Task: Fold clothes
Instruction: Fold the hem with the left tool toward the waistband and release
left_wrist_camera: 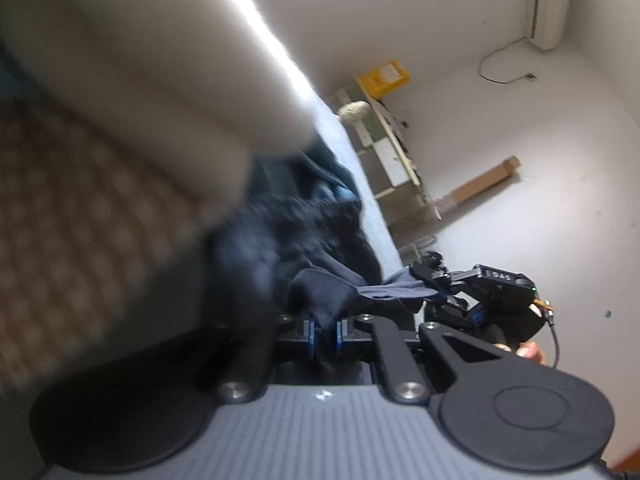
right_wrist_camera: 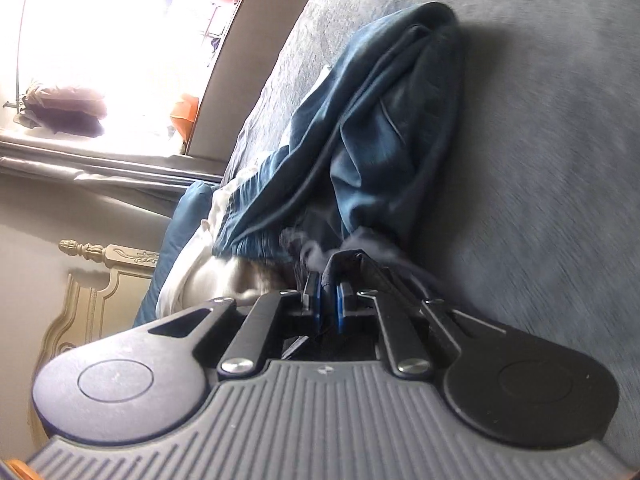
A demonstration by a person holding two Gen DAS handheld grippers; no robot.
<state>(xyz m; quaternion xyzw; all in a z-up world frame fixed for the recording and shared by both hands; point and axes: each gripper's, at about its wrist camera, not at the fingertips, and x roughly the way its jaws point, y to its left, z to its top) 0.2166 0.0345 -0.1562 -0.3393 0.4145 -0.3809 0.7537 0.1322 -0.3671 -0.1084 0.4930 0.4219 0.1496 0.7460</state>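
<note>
Over the bed (right_wrist_camera: 540, 80), my left tongs (left_wrist_camera: 324, 334) and right tongs (right_wrist_camera: 328, 300) each clench the dark garment (right_wrist_camera: 380, 120), bunched and unfolded, so folding is barely begun.

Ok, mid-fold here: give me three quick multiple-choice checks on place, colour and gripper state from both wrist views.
1. Where does the dark blue garment lie?
A. on the grey bed cover
B. on a wooden chair
C. in a basket

2. What colour is the crate on the shelf?
A. red
B. yellow
C. green

3. How is the right gripper?
A. wide open, nothing in it
B. shut on cloth
C. holding a hanger

Answers: 1 A, the right wrist view shows it bunched on the cover. 2 B, plainly yellow against the white wall. 3 B, its blue pads pinch dark fabric, as do those of the left gripper.
</note>
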